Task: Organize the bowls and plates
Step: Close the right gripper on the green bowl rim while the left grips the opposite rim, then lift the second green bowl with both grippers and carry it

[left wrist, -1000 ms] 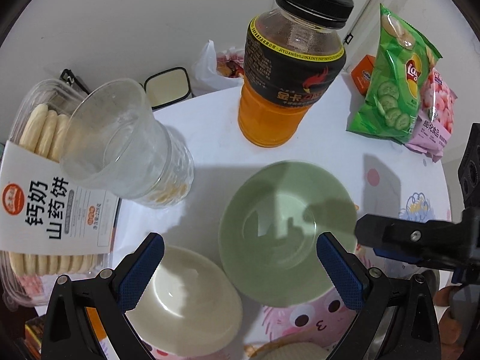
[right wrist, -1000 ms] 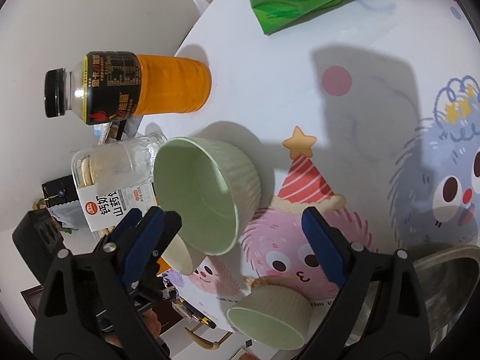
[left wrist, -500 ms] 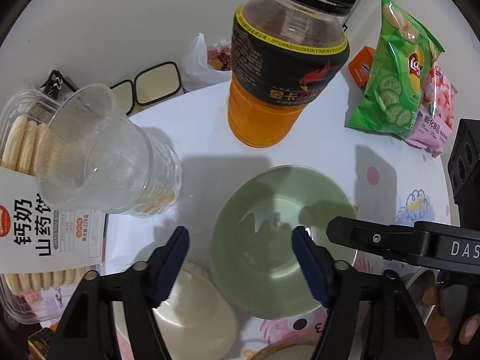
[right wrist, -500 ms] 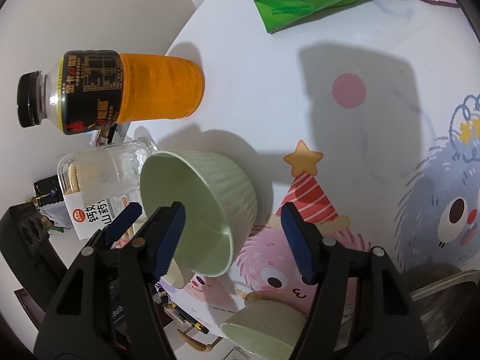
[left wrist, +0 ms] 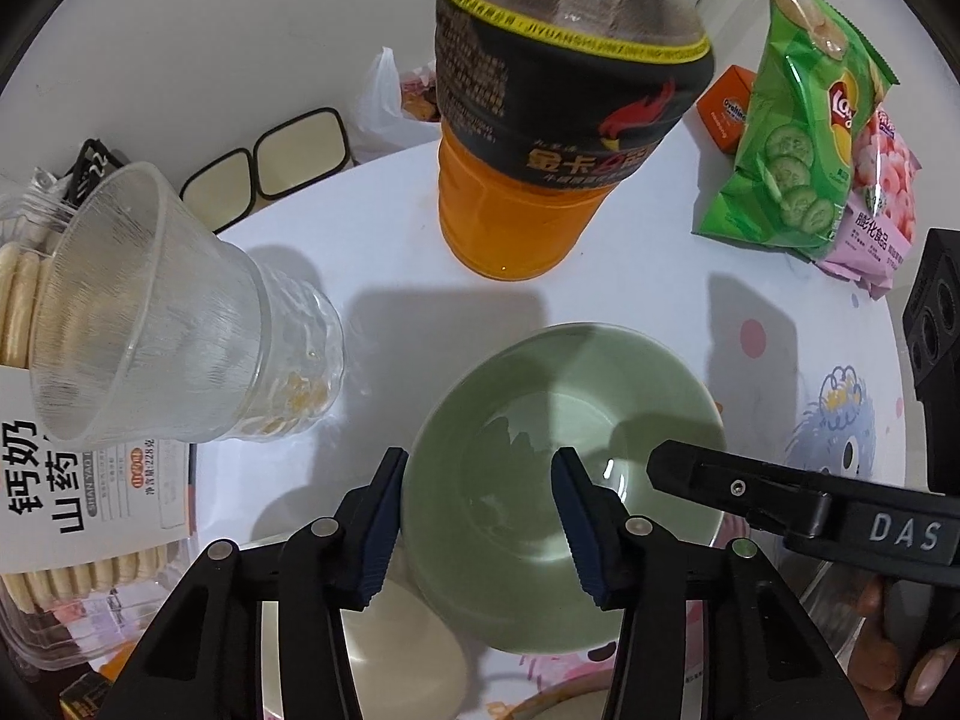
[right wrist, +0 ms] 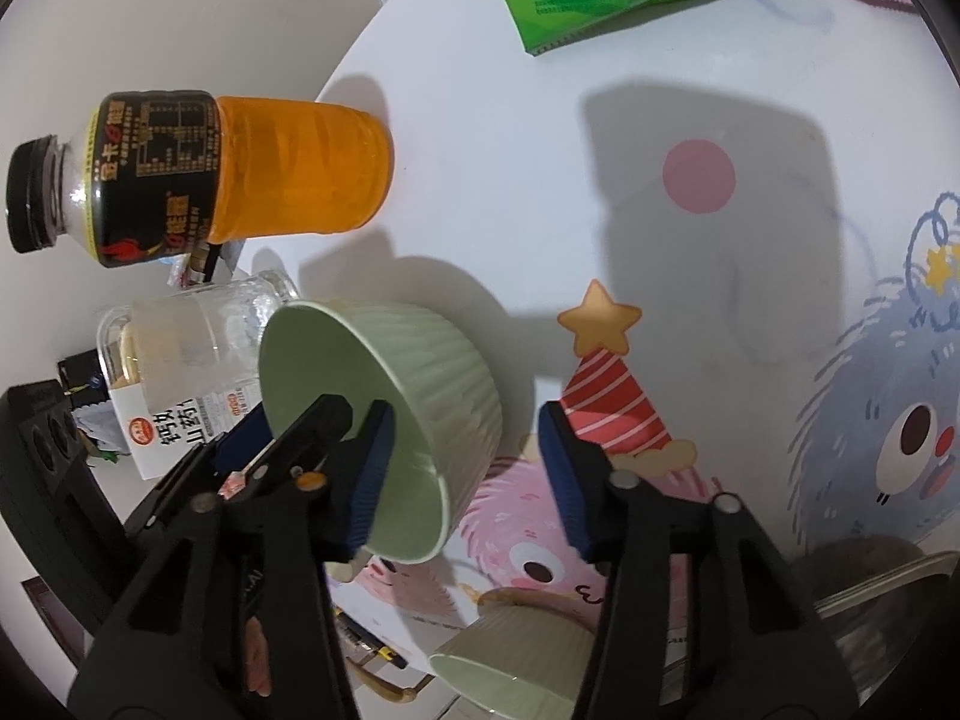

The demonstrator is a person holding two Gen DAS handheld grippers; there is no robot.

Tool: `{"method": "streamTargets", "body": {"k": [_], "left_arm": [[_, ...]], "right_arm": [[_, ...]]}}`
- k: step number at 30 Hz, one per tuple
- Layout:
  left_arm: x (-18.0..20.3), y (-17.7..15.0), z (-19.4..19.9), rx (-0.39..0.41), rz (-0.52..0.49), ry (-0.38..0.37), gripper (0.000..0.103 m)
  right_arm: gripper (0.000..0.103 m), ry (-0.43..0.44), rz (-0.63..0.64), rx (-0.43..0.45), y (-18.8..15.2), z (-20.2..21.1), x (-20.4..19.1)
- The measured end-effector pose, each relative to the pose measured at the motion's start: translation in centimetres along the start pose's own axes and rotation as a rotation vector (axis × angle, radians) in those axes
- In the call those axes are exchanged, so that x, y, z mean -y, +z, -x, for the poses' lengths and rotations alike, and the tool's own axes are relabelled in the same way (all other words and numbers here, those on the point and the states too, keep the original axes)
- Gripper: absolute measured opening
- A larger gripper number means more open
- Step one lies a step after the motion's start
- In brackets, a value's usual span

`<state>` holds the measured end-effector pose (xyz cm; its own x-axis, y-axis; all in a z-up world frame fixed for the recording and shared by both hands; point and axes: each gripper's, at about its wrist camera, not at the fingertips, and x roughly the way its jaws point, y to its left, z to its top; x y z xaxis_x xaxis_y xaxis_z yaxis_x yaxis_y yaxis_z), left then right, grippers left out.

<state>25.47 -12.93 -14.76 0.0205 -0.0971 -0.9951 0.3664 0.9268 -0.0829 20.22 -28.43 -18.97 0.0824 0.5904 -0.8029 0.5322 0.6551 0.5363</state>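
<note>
Your left gripper (left wrist: 477, 519), jaws just narrowed, straddles the near rim of the green bowl (left wrist: 564, 480) without clamping, your right gripper (right wrist: 462, 468) likewise straddles its far wall, so nothing is stacked yet.

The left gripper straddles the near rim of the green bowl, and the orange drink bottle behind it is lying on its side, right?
Not quite. The orange drink bottle stands upright behind the green bowl, as the left wrist view shows. The left gripper does straddle its rim.
</note>
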Motion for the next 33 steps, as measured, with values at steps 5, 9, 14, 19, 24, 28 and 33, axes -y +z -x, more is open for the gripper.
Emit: {"method": "streamTargets", "body": {"k": [5, 9, 14, 19, 24, 28, 33], "left_arm": [[0.0, 0.0, -0.7, -0.014, 0.009, -0.004, 0.046], [-0.4, -0.1, -1.0, -0.021, 0.024, -0.010, 0.043], [-0.4, -0.2, -1.6, -0.031, 0.033, -0.014, 0.039], [-0.4, -0.5, -2.2, -0.030, 0.032, 0.008, 0.031], [-0.4, -0.8, -2.7, -0.031, 0.022, 0.020, 0.029], [-1.2, -0.8, -2.8, -0.024, 0.042, 0.031, 0.016], [-1.9, -1.0, -2.9, -0.021, 0.052, 0.016, 0.011]], "right_arm": [[0.044, -0.064, 0.069, 0.014, 0.1, -0.6, -0.7], [0.039, -0.093, 0.109, 0.013, 0.1, -1.2, -1.4], [0.030, -0.110, 0.148, 0.010, 0.2, -2.0, -2.4], [0.016, -0.142, 0.180, 0.000, 0.2, -2.8, -2.8], [0.015, -0.177, 0.204, 0.025, -0.1, -2.8, -3.1], [0.015, -0.181, 0.203, 0.019, 0.0, -2.9, -3.2], [0.015, -0.204, 0.257, 0.007, -0.1, -3.1, -3.8]]}}
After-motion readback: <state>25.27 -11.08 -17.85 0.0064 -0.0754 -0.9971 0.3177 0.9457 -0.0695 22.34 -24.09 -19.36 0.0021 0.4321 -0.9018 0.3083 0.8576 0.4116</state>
